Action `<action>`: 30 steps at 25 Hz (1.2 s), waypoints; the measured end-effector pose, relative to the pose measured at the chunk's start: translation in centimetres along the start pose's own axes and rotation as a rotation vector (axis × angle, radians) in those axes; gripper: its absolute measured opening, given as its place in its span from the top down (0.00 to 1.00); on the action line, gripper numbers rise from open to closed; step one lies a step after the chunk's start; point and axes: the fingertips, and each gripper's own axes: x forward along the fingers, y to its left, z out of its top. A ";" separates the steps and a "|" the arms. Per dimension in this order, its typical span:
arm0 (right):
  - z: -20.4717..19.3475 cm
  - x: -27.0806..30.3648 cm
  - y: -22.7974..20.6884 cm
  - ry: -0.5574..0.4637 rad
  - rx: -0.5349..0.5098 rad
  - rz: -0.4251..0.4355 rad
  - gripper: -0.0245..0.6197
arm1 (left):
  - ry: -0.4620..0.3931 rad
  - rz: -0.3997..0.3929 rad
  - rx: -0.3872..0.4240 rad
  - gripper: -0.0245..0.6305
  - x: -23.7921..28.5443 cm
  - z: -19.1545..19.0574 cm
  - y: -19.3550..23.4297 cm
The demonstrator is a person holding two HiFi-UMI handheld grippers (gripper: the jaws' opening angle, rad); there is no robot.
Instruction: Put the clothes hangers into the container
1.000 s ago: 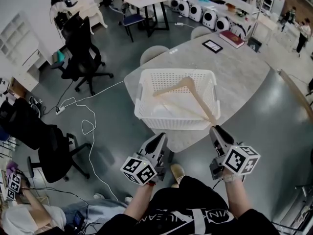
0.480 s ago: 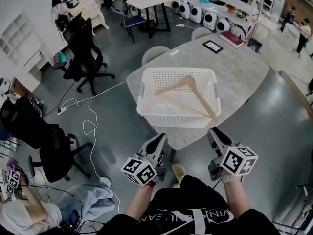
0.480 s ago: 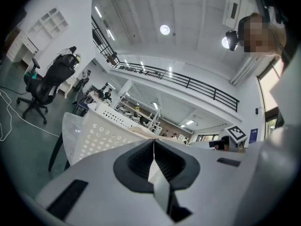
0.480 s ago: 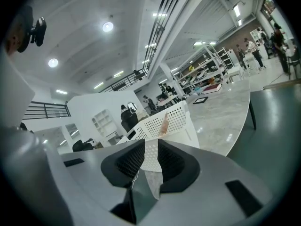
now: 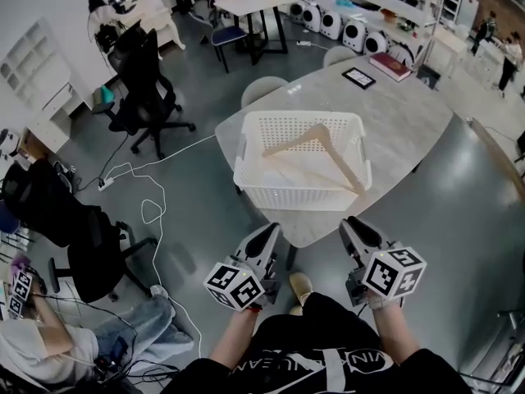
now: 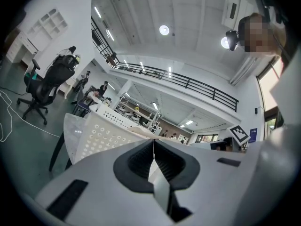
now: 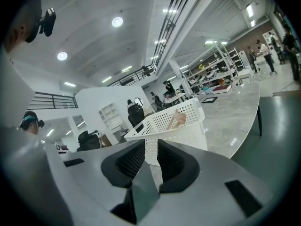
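I see left gripper (image 5: 269, 230) jaws pressed together, empty | right gripper (image 5: 351, 222) jaws slightly apart, empty | wooden hanger (image 5: 316, 142) lies in white basket (image 5: 299, 197) on surface (image 5: 402, 113)

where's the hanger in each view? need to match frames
Head view: hanger lies in the basket, upper centre.
Left gripper view: pale strip above the basket rim, centre-left; likely it.
Right gripper view: one end pokes over the basket rim, centre.
Shared landmark: the white basket.
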 end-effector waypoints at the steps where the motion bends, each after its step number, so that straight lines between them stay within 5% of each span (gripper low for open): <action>1: -0.2 0.0 0.3 0.005 -0.012 0.006 0.82 | -0.002 0.001 0.001 0.95 -0.2 0.0 0.0; 15: -1.9 -0.1 3.2 0.043 -0.127 0.068 0.86 | -0.010 0.004 0.002 0.95 -1.4 0.0 -1.0; 30: -4.2 -1.2 4.4 0.071 -0.130 0.073 0.87 | 0.013 -0.007 -0.010 0.95 -2.7 -1.2 -1.8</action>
